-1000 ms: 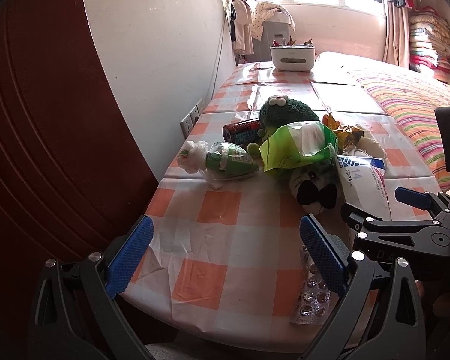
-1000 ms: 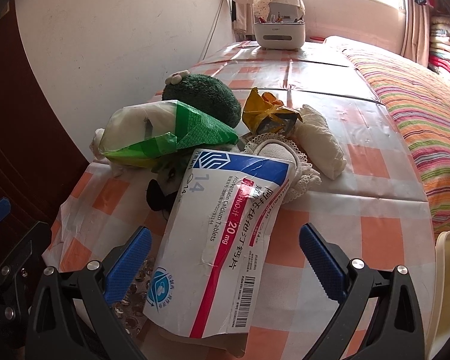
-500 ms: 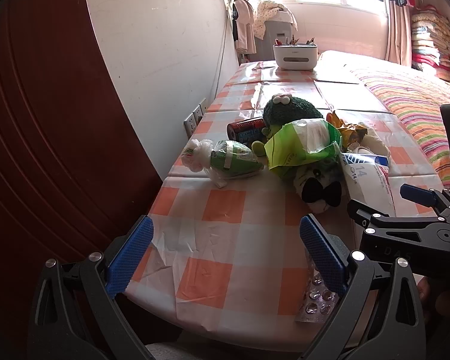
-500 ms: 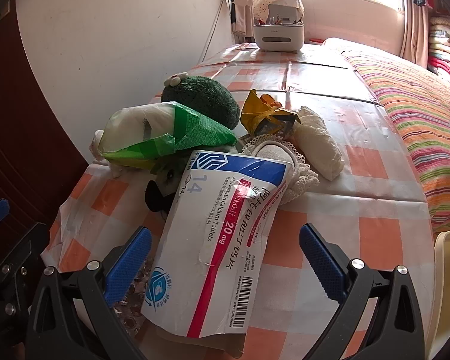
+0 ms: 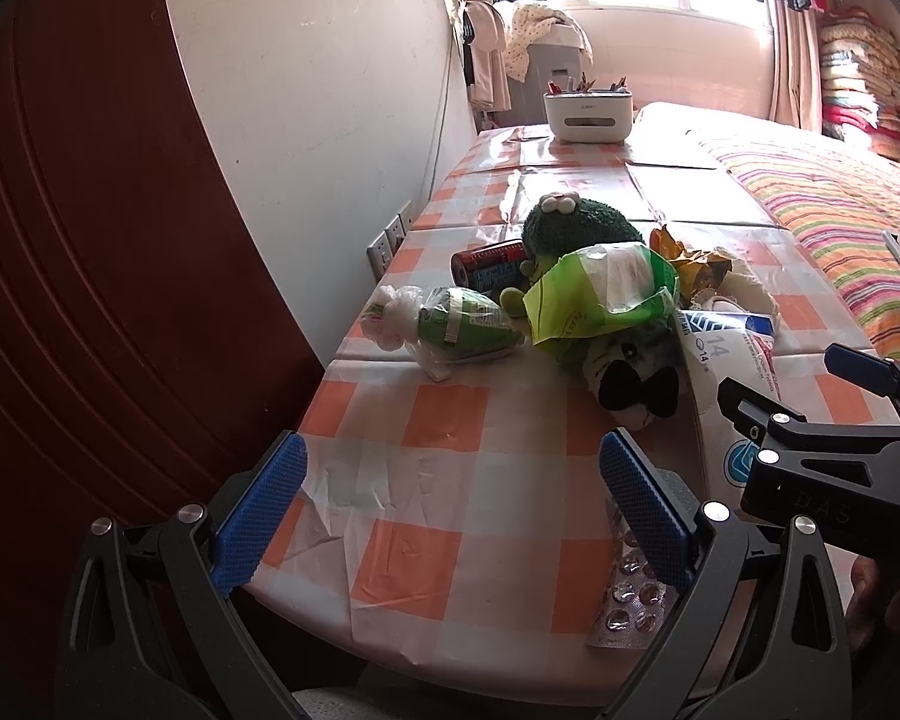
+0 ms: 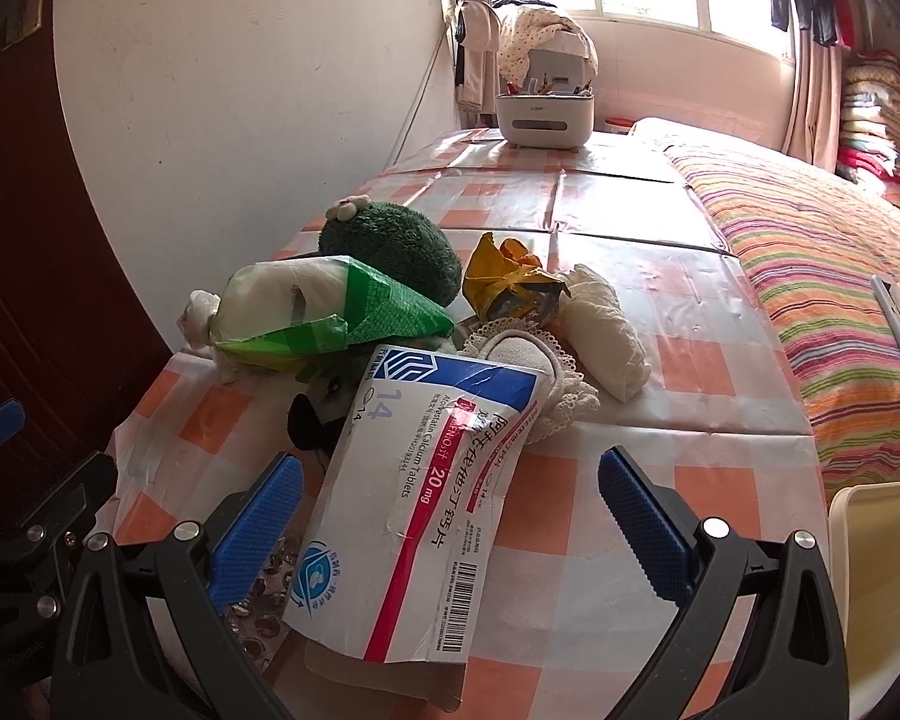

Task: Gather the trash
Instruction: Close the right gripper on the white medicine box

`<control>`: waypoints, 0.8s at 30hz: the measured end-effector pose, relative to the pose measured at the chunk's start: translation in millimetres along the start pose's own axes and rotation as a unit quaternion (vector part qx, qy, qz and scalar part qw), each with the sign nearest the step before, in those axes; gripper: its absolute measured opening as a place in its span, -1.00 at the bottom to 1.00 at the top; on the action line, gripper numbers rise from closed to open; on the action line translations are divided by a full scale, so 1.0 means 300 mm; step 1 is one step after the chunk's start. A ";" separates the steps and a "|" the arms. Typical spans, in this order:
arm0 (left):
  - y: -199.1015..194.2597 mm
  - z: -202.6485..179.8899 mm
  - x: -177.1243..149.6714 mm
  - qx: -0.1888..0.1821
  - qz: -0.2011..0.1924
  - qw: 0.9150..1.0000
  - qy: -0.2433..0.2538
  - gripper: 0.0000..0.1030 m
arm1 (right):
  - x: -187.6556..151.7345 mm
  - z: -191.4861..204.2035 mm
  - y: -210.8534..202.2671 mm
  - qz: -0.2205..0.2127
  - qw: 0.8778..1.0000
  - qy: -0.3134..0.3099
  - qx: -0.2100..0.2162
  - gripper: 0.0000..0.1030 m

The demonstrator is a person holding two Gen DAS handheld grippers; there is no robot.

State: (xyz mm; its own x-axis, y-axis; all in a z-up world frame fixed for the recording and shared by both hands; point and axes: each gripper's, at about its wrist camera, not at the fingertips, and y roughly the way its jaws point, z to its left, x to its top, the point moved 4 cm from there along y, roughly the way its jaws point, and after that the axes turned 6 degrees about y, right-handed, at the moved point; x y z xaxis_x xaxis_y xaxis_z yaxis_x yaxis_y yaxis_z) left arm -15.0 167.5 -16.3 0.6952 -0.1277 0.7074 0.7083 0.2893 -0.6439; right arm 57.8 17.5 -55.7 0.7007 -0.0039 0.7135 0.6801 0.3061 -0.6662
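Observation:
A pile of trash lies on the checked table (image 5: pixel 450 420): a flattened white, blue and red tablet box (image 6: pixel 426 492), a green and white plastic bag (image 6: pixel 324 312), a knotted green bag (image 5: pixel 456 330), a yellow wrapper (image 6: pixel 507 285), a red can (image 5: pixel 489 261) and an empty blister pack (image 5: pixel 630 594). My right gripper (image 6: pixel 450 516) is open, with its fingers either side of the tablet box's near end. My left gripper (image 5: pixel 450 504) is open and empty over the table's near edge, left of the blister pack.
A green plush toy (image 6: pixel 390 246), a black and white plush (image 5: pixel 630 378) and a lace-trimmed cloth item (image 6: pixel 546 360) lie among the trash. A white organiser box (image 6: pixel 543 117) stands at the far end. The wall is left, a striped bed (image 6: pixel 822 276) right.
Both grippers have drawn back slightly from the pile, so more of the table's near edge shows. Nothing on the table has moved.

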 end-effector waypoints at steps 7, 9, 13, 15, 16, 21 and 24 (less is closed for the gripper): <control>-0.009 -0.027 0.007 0.005 -0.001 1.000 0.013 0.88 | -0.007 -0.023 0.029 0.029 0.999 0.020 0.019 0.87; -0.012 -0.026 0.006 0.007 -0.002 1.000 0.014 0.88 | -0.010 -0.018 0.034 0.035 0.999 0.022 0.026 0.87; -0.013 -0.015 -0.003 0.012 0.003 1.000 0.015 0.88 | -0.025 -0.004 0.066 0.066 0.996 0.033 0.054 0.86; -0.013 -0.009 -0.015 0.013 0.007 1.000 0.016 0.88 | -0.035 0.005 0.086 0.080 0.995 0.028 0.054 0.77; -0.013 -0.007 -0.022 0.013 0.009 1.000 0.017 0.88 | -0.042 0.011 0.096 0.087 0.994 0.026 0.057 0.46; -0.008 -0.014 -0.052 0.004 0.019 1.000 0.025 0.88 | -0.049 0.018 0.102 0.089 0.994 0.024 0.060 0.26; -0.003 -0.034 -0.053 -0.016 0.024 0.999 0.028 0.88 | -0.041 -0.001 0.090 0.078 0.994 0.036 0.067 0.11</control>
State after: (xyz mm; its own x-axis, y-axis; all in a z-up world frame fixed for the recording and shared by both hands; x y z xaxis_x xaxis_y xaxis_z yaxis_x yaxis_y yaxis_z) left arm -25.4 159.5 -30.0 0.7338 -0.1673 0.6584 0.6767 0.2652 -0.6868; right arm 67.6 25.6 -82.5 0.8117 -0.0128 0.5839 0.5308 0.4331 -0.7285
